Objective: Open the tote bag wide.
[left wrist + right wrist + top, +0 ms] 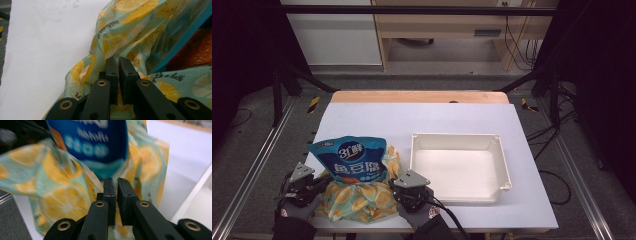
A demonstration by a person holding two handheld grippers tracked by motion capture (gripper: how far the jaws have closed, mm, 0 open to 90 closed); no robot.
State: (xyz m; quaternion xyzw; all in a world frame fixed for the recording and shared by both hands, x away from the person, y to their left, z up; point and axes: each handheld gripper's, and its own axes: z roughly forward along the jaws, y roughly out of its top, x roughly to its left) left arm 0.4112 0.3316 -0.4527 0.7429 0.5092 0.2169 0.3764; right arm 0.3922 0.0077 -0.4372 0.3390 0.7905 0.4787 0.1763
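Near the front edge of the table (pixel 462 117), a lemon-print plastic bag (pixel 357 197) lay slumped with a blue snack packet (pixel 348 159) standing out of its mouth, and a white tray (pixel 504 165) sat just to its right, empty. The left claw (pixel 319 184) held the bag at its left side; in the left gripper view its jaws stood nearly together with the bag's thin film (pixel 117 42) pinched between them. The right claw (pixel 398 186) gripped the bag's right edge, close to the tray's near corner, and its own view showed the jaws almost closed on a fold of the printed film (pixel 62 202), the blue packet (pixel 95 137) rising just beyond. Both claws therefore had hold of the bag alone, not the packet. The likely trouble was the film itself: being slick and thin, it could slide out of either narrow pinch if the two sides were pulled apart or lifted unevenly, and the mouth would then collapse around the packet. The packet, tall and leaning, could also tip forward off the bag onto the table rather than toward the tray. Pulling hard might stretch or tear the film at the pinch points.
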